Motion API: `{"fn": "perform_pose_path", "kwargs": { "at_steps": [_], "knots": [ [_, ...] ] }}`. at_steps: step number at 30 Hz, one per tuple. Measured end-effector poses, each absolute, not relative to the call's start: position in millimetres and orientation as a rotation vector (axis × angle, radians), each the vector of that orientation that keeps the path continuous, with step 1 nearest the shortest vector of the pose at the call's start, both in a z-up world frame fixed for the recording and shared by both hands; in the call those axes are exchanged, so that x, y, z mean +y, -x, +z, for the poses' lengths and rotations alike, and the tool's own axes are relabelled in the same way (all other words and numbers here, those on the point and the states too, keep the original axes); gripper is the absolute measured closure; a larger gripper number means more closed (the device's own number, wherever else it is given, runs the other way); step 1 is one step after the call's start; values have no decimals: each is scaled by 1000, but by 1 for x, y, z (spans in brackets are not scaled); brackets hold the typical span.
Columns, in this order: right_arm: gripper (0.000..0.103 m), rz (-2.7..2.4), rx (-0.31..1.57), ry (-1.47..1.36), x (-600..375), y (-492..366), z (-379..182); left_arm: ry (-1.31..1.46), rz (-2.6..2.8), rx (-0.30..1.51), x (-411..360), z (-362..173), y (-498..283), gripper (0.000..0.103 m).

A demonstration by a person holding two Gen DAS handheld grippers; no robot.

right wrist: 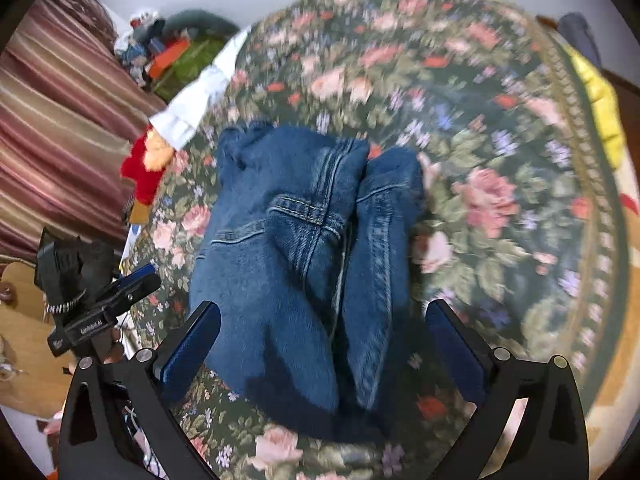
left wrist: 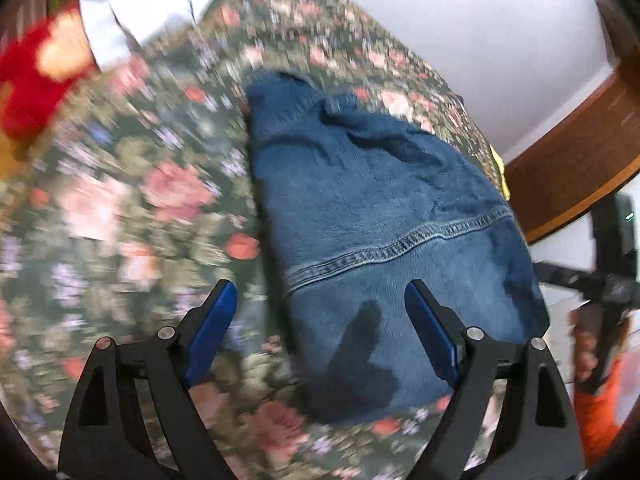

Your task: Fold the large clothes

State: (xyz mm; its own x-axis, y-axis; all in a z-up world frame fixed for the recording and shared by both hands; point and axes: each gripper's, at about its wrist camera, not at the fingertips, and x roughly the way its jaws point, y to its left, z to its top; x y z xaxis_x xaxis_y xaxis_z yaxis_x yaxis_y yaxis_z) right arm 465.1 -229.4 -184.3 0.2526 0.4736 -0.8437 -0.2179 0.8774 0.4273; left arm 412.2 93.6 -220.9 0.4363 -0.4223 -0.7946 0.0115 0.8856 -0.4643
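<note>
A pair of blue denim jeans (left wrist: pixel 380 216) lies folded in a compact bundle on a floral bedspread (left wrist: pixel 120 208). My left gripper (left wrist: pixel 320 300) is open and empty, hovering above the near left edge of the jeans. In the right wrist view the jeans (right wrist: pixel 288 248) show a back pocket and seams, with two folded layers side by side. My right gripper (right wrist: pixel 324 320) is open and empty above the near end of the jeans. The left gripper (right wrist: pixel 104 300) also shows at the left edge of the right wrist view, beside the bed.
A white garment (left wrist: pixel 136 16) and a red and orange cloth (left wrist: pixel 36 72) lie at the far side of the bedspread (right wrist: pixel 500 160). A yellow cloth (right wrist: pixel 600 108) lies at the bed's right edge. A striped curtain (right wrist: pixel 52 128) hangs at left. A brown wooden edge (left wrist: pixel 580 160) stands at right.
</note>
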Motion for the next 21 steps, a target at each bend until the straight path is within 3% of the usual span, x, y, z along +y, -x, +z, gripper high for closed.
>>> {"fn": "perform_pose_path", "kwargs": {
  "at_steps": [4,8,16,19,21],
  "knots": [
    [1,485,1339,-269,-222,-492,-216,453,-307,1159,83,-245,-436,16],
    [1,520,1413,-325,-221,-512,-244,568,-368,1167,82,-265,-456,9],
    [0,603,1416,-384,-203,-535,-263,687,-413,1206,70,-297,-487,3],
    [1,616,1401,-389,-200,-537,-264,680,-411,1200,63,-295,-491,7],
    [13,632,1387,-397,-202,-536,-263,661,-410,1192,59,-287,-490,18]
  ]
}}
